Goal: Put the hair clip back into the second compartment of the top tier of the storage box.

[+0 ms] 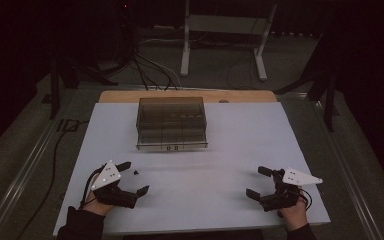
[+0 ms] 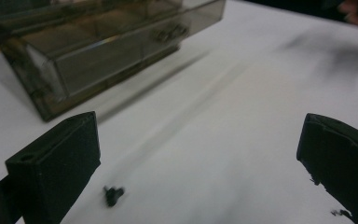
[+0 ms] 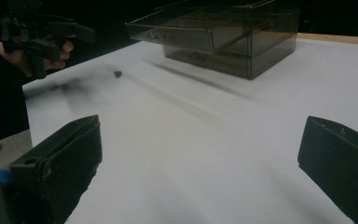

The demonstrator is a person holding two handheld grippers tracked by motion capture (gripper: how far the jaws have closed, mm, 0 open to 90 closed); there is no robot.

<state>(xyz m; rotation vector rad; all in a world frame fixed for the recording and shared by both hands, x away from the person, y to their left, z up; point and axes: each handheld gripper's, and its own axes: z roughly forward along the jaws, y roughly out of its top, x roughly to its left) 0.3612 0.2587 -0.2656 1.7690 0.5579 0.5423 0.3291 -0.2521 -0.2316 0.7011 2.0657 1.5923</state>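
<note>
Your left gripper and right gripper gape empty near the table's front edge, small black part beside the left, smoky drawer box well ahead.

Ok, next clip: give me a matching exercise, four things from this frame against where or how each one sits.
Things:
1. smoky clear drawer box
2. small black part
3. left gripper
4. right gripper

Places or states:
A. near the table's front right edge, jaws apart, holding nothing
B. at the far middle of the white table top, one drawer pulled out
C. loose on the table, just ahead of the left gripper
D. near the table's front left edge, jaws apart, holding nothing

Pairs: 1-B, 2-C, 3-D, 4-A
</note>
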